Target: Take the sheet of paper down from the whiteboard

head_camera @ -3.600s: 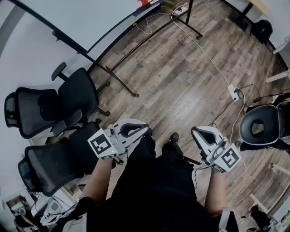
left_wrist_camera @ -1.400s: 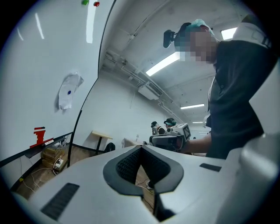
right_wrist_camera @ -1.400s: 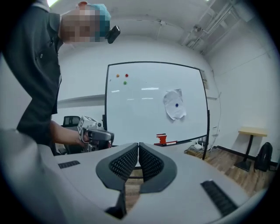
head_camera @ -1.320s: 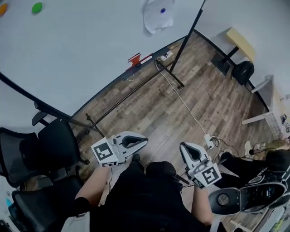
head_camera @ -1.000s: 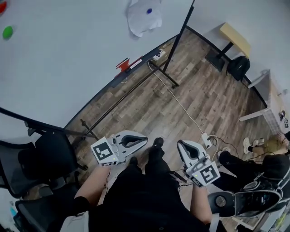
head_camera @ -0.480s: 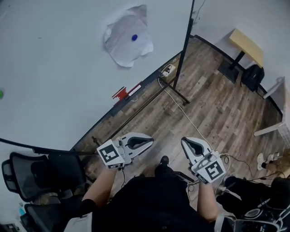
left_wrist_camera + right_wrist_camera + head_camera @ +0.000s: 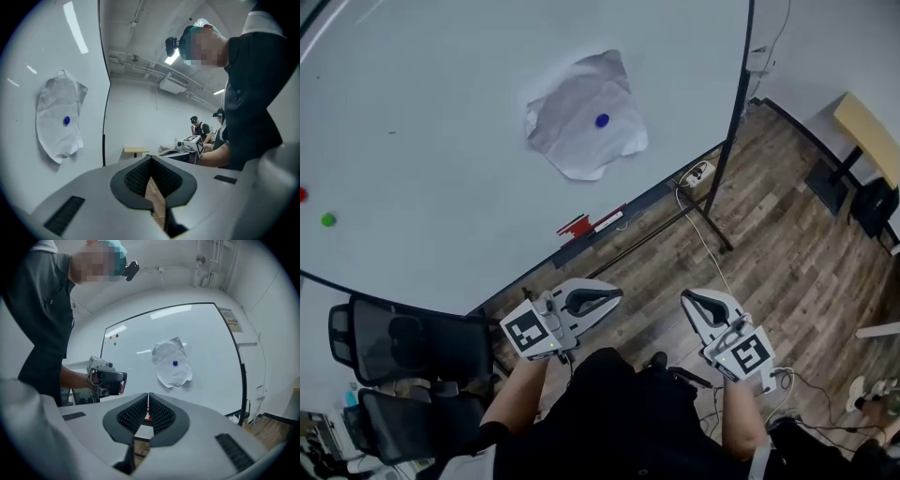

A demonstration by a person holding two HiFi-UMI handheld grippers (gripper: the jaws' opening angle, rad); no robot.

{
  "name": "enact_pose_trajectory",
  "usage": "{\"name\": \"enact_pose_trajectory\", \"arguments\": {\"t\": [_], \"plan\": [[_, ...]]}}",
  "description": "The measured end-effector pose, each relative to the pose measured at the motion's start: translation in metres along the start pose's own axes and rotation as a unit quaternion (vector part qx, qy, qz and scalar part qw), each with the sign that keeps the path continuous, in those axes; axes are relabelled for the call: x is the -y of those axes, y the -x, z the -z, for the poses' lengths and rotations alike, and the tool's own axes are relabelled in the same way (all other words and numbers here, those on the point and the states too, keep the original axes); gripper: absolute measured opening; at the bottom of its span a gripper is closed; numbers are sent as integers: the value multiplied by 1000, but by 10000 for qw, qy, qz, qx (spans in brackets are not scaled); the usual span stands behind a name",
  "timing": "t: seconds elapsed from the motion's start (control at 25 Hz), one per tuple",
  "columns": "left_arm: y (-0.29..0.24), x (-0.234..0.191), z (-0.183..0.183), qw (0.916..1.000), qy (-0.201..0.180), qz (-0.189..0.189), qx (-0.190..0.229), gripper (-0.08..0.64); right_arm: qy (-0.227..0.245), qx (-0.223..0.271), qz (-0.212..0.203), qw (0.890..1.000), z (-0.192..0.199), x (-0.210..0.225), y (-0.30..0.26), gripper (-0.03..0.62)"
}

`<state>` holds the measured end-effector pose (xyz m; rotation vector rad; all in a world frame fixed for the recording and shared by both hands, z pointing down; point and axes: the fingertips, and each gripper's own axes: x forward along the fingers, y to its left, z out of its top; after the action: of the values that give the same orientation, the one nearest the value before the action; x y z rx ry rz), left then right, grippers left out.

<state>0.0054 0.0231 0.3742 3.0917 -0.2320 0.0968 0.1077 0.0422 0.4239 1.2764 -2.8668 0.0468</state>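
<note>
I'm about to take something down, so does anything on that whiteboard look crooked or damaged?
The sheet of paper is crumpled and hangs tilted on the whiteboard, held by one blue magnet near its middle.

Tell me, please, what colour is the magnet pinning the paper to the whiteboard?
The magnet is blue, clearest in the head view.

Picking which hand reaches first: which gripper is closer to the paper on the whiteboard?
Left, probably. The left gripper sits almost directly below the paper; the right gripper is lower right of it.
</note>
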Motion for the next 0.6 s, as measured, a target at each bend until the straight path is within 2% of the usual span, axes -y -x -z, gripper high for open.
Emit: {"name": "enact_pose_trajectory", "arguments": {"t": [0.2,0.44,0.6], "plan": [[-5,-38,-14,9995,-188,-236,68,11,147,266,-286,9991,-17,19,-45,20],[-24,-72,-44,9979,-596,-233,8,11,61,460,113,9989,-35,49,-67,20],[-20,-110,-64,9976,-560,-401,-7,11,182,305,147,9993,-42,60,-94,20]]}}
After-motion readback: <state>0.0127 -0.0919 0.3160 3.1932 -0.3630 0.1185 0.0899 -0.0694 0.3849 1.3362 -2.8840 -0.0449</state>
